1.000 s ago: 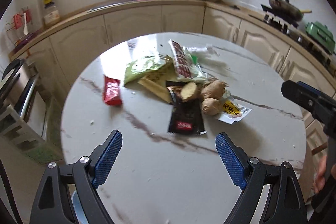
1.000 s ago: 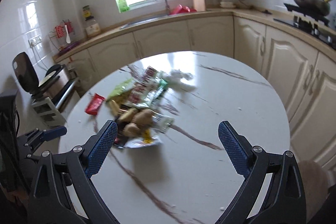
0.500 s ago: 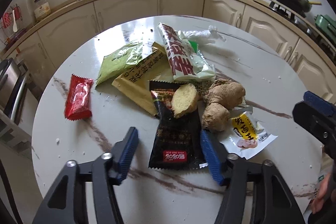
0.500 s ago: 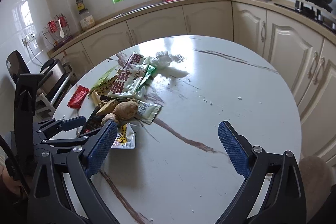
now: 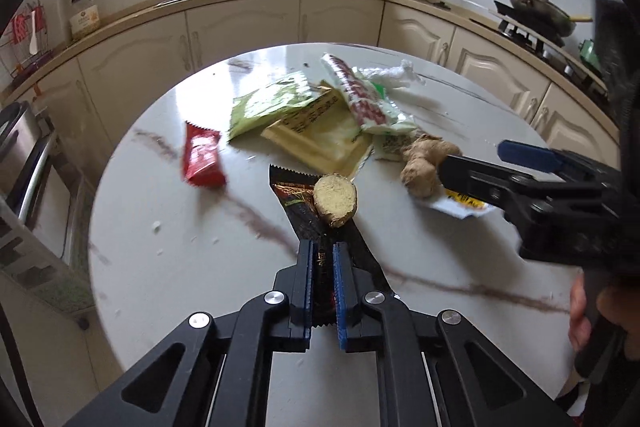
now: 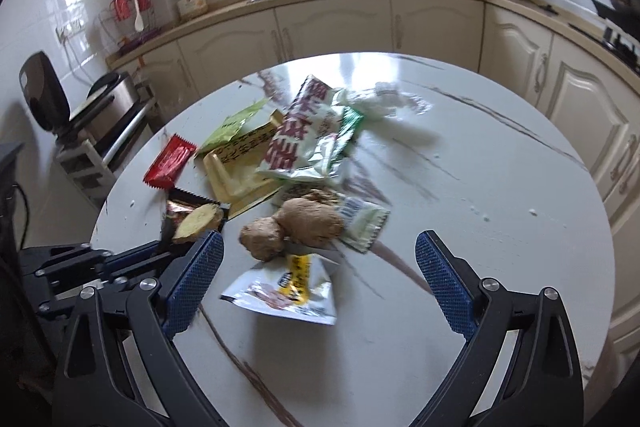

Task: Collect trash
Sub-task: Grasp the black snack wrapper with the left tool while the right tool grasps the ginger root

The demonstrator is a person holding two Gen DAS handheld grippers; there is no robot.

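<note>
A round white desk (image 5: pixel 192 243) with brown marble veins stands amid cream cabinets (image 5: pixel 240 27). Left to right lie a glossy red wrapper (image 5: pixel 202 159), crinkled green packet (image 5: pixel 268 105) and knobbly ginger (image 5: pixel 424 163). At lower centre the left gripper (image 5: pixel 321 287) clenches the black wrapper (image 5: pixel 320 227); the right gripper (image 6: pixel 316 279) gapes over a white sachet (image 6: pixel 280 297).

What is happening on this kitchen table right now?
A person is clearing snack trash from a round marble table with two hand-held grippers. The left gripper is shut on the near end of a black wrapper, and a cut piece of ginger rests on that wrapper's far end. The right gripper is open, hovering over a white and yellow sachet next to a whole ginger root. Red, green and yellow wrappers lie untouched.
</note>
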